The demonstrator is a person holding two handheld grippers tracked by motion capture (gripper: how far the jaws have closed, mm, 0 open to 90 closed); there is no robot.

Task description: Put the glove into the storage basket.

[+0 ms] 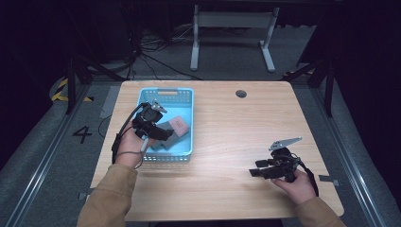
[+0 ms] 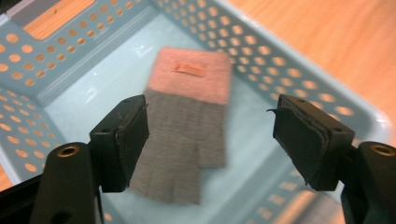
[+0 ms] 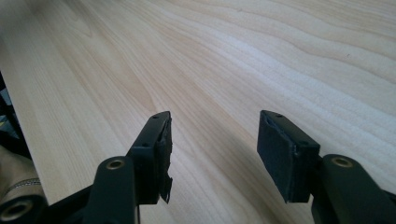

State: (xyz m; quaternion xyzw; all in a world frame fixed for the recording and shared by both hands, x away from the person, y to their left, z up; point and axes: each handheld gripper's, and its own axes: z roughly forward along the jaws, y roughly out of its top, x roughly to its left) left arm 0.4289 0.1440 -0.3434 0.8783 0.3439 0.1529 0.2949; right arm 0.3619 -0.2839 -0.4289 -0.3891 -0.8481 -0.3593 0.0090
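Below, grey-and-pink glove (image 2: 187, 126) in blue basket (image 2: 289, 74); left tongs (image 2: 210, 135) spread, empty above; right tongs (image 3: 212, 154) likewise spread.

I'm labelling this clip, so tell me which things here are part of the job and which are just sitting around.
In the job:
- grey and pink glove
- blue basket
- left gripper, open above the glove

Lying about:
- right gripper, open over bare table

The high view is dim, its surroundings nearly black; only the worktop (image 1: 236, 137) is lit from above. The left gripper view is bright, with the glove (image 2: 187, 126) smeared by motion blur. The right gripper view softens toward its far edge.
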